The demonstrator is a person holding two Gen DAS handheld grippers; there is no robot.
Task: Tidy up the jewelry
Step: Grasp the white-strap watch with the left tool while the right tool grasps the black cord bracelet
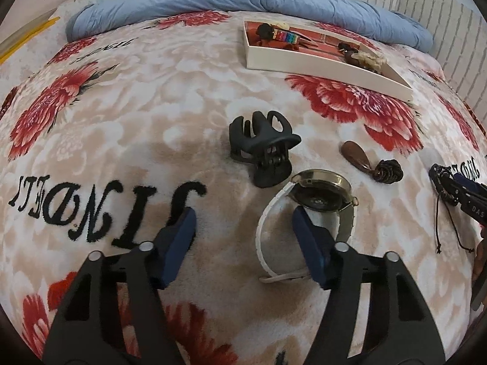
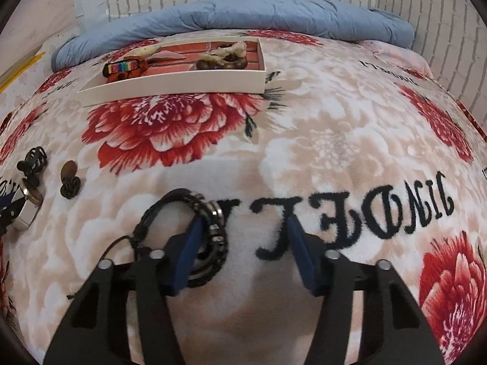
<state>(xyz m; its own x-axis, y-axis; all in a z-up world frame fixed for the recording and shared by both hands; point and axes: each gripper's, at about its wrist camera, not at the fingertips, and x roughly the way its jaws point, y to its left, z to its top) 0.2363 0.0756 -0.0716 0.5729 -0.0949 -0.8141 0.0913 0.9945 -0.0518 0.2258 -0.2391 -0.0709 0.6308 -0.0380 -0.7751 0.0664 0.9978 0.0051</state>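
Note:
A gold-cased watch [image 1: 319, 193] with a white strap lies on the floral blanket. My left gripper [image 1: 242, 216] is open over it: the right finger sits inside the strap loop, and the strap's left side lies between the fingers, untouched by the left pad. A black braided bracelet [image 2: 217, 231] with metal beads lies under my open right gripper [image 2: 246, 223]. That gripper's left finger is inside the ring and the bracelet's right arc lies between the fingers. A white tray [image 1: 322, 71] [image 2: 182, 86] with red lining holds several pieces at the back.
A black hair claw [image 1: 264, 149] [image 2: 32, 159] stands just beyond the watch. Beside it lie a brown teardrop piece [image 1: 354, 153] [image 2: 67, 168] and a dark knotted piece [image 1: 388, 170] [image 2: 70, 187]. A rolled blue duvet [image 1: 243, 0] and a brick-pattern wall bound the far side.

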